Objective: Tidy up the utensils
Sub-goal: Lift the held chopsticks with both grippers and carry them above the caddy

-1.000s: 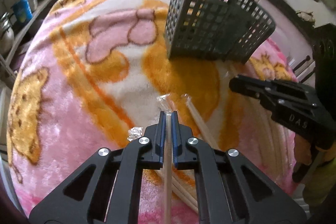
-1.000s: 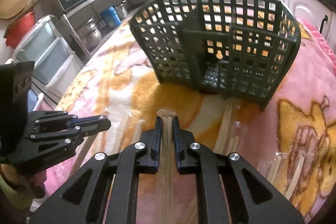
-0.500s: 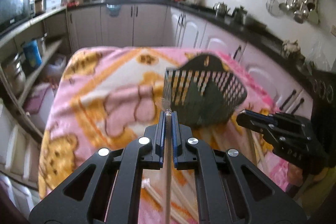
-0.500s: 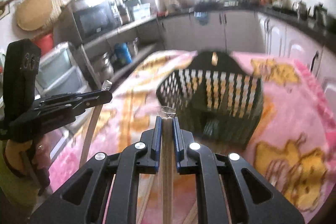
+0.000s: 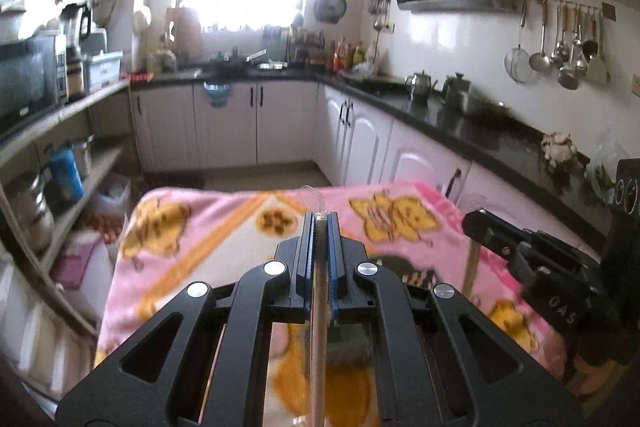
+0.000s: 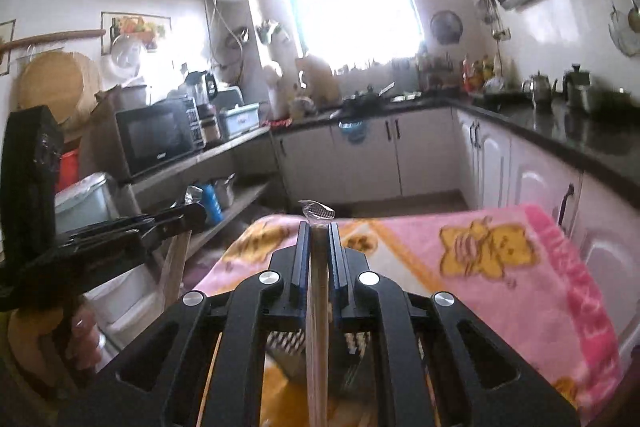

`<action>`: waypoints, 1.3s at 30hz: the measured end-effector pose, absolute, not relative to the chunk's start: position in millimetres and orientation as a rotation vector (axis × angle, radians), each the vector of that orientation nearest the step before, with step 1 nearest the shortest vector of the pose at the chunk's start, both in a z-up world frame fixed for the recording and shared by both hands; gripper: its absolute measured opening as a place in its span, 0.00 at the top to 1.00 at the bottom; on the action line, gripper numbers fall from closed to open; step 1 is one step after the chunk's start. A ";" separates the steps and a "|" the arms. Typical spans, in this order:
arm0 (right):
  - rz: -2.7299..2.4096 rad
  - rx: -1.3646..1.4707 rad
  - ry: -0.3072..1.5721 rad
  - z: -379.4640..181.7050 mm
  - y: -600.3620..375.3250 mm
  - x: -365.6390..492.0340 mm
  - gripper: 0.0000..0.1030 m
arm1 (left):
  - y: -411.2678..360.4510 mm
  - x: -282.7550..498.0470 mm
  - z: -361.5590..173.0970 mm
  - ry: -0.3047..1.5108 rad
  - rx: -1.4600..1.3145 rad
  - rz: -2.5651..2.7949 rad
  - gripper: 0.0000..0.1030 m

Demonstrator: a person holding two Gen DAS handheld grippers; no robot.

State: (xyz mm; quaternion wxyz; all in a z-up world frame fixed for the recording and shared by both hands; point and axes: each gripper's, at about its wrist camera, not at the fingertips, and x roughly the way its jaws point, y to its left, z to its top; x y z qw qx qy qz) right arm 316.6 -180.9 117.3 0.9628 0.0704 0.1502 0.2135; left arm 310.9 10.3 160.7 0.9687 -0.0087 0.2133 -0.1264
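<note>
left tool (image 5: 320,223) clamps wrapped chopsticks (image 5: 319,327) | right tool (image 6: 319,233) clamps another wrapped pair (image 6: 318,327) | both above caddy (image 6: 288,353) on blanket-covered bench (image 6: 520,267) | risk: sticks swing, miss caddy slots

Your right gripper (image 6: 319,227) is clamping a wrapped pair of pale wooden chopsticks (image 6: 318,327) at lower centre, clear wrapper tip poking out. At left, your left gripper (image 6: 176,223) is pinching another pale wooden stick (image 6: 176,267). A dark slotted plastic basket (image 6: 286,351) is showing low, on the pink bear-print blanket (image 6: 520,267).
</note>
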 end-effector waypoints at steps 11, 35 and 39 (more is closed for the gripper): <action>0.375 0.141 0.277 126.7 -194.2 384.8 0.94 | -15.1 363.5 176.8 0.370 -0.037 -0.267 0.99; 0.304 0.104 0.268 104.7 -216.4 401.6 0.94 | -11.0 397.8 132.1 0.200 -0.108 -0.290 0.99; 0.306 0.091 0.269 88.7 -213.3 391.3 0.94 | -10.6 392.0 119.4 0.170 -0.112 -0.276 0.99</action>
